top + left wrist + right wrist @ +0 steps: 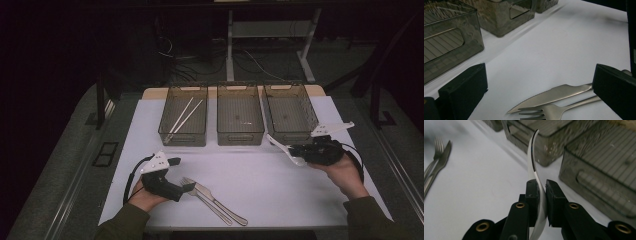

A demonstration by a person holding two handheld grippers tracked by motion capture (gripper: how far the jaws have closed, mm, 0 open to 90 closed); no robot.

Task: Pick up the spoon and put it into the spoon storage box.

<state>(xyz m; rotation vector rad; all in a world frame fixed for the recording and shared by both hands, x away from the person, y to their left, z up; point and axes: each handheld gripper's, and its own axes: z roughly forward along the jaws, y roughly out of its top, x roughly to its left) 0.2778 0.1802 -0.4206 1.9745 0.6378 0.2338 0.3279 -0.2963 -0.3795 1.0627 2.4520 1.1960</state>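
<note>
Spoon (534,167) clamped between the black jaws of the right gripper (300,152), which press on its handle from both sides; in the right gripper view the white bowl curves up and away from the jaws, edge-on. In the high view that gripper holds the spoon above the white table cover (260,175), just in front of the rightmost of 3 smoky transparent bins (290,107), with the spoon's bowl pointing left toward the gap between that bin and the middle bin (240,115). The leftmost bin (184,117) holds 2 pale chopsticks (184,116) lying diagonally. The left gripper (187,187) rests low near the table's front edge with its jaws spread wide and nothing between the pads; in the left gripper view a steel knife (554,96) and fork (549,111) lie side by side on the cover, the jaws standing to either side of them, apart from both.
</note>
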